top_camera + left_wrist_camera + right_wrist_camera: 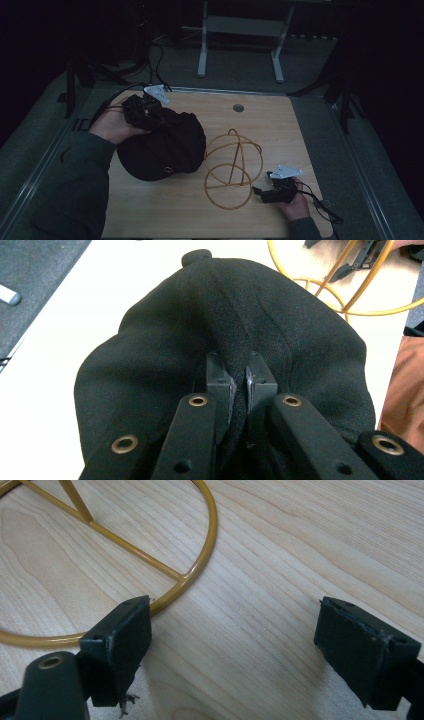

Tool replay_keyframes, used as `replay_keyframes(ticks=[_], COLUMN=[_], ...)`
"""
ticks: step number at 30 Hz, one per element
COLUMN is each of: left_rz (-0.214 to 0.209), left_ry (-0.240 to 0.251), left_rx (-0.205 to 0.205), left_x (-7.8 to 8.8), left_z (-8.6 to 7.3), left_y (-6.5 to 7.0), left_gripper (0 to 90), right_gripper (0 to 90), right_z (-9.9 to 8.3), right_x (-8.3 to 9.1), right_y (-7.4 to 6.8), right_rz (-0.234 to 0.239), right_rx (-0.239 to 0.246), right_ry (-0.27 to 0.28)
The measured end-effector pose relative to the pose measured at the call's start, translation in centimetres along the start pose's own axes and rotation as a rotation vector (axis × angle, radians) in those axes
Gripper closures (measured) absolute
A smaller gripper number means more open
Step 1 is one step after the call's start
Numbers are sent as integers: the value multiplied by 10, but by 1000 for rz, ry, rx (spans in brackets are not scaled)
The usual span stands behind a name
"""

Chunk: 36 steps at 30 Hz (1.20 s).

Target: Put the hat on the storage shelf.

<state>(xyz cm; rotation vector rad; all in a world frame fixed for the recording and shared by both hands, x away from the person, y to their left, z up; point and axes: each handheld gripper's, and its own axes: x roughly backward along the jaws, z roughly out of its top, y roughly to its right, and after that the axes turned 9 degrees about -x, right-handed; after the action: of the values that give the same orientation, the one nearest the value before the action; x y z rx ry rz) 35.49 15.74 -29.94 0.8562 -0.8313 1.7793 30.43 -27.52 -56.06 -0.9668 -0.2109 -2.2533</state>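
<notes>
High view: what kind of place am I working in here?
Probably a lab or workshop recording bench: a pale wooden table with a cable hole, a white metal-framed stand on grey carpet behind, and dark surroundings.

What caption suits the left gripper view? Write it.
Left claw shut on a fold of black cap.

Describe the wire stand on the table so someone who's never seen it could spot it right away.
On the wooden table, look right of the black hat pinched in the left tongs. The stand sits there, its base ring just ahead of the open right tongs. It is the one yellow thing: thin wire hoops you can see straight through.
</notes>
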Motion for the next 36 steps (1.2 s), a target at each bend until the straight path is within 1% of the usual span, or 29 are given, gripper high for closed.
replay_keyframes(ticks=[9, 17, 21, 22, 24, 29, 33, 34, 36], left_rz=[-5, 1, 6, 10, 13, 31, 35, 37, 39], left_ry=[-35, -43, -41, -35, -39, -23, -16, -7, -5], left_rx=[-29, -38, -42, -38, -46, -46, -62, -57, -62], left_x=[5, 8, 10, 11, 13, 17, 20, 20, 22], left_z=[8, 13, 16, 18, 20, 25, 31, 32, 34], left_y=[-2, -6, -8, -8, -9, -9, -10, -10, -11], left_gripper=[843, 842, 842, 842, 843, 842, 842, 842, 842], right_gripper=[149, 149, 149, 149, 149, 149, 149, 149, 149], right_z=[0, 0, 0, 0, 0, 0, 0, 0, 0], right_x=[0, 0, 0, 0, 0, 0, 0, 0, 0], right_y=[0, 0, 0, 0, 0, 0, 0, 0, 0], right_rz=[0, 0, 0, 0, 0, 0, 1, 1, 1], right_rx=[0, 0, 0, 1, 1, 1, 0, -1, -1], right_ry=[0, 0, 0, 0, 0, 0, 0, 0, 0])
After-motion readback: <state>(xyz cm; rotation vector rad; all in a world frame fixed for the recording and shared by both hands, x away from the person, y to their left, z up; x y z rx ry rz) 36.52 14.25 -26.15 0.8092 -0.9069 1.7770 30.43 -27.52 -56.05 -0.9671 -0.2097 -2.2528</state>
